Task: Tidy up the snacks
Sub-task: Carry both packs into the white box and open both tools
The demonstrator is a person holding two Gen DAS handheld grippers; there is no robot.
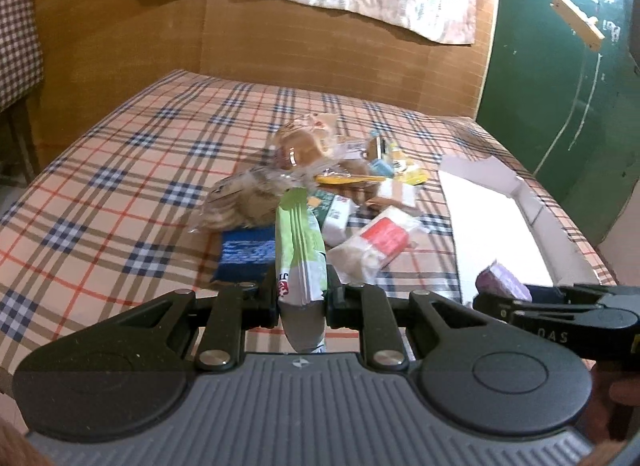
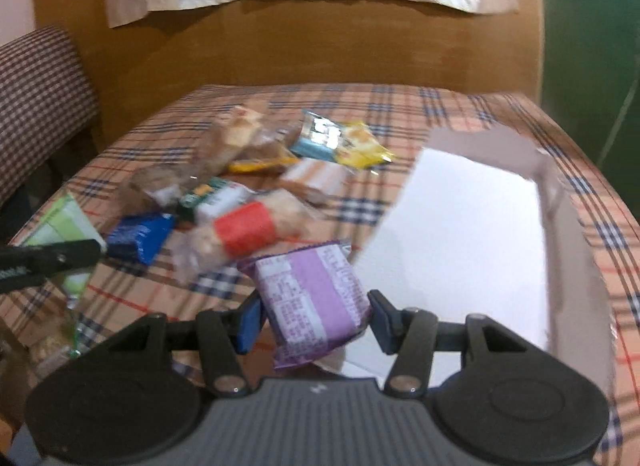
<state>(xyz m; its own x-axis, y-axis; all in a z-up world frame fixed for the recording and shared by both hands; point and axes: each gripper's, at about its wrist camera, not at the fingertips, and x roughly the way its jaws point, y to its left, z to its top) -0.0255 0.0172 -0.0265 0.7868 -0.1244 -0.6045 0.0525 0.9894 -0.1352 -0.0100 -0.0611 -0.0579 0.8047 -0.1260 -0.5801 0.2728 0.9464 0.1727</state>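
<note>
Snack packets [image 2: 240, 193] heaped at centre of the table [image 1: 100, 169]; open cardboard box [image 2: 472, 234] just right of heap. Left gripper [image 1: 302, 298] before the heap, clamping a sachet [image 1: 300, 250]; right gripper [image 2: 316, 322] at the box's near-left corner, clamping a wrapped packet [image 2: 316, 302].

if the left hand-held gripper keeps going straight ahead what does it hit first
Probably the snack pile, starting with the blue packet just ahead of the green packet it holds; depth is unclear.
</note>
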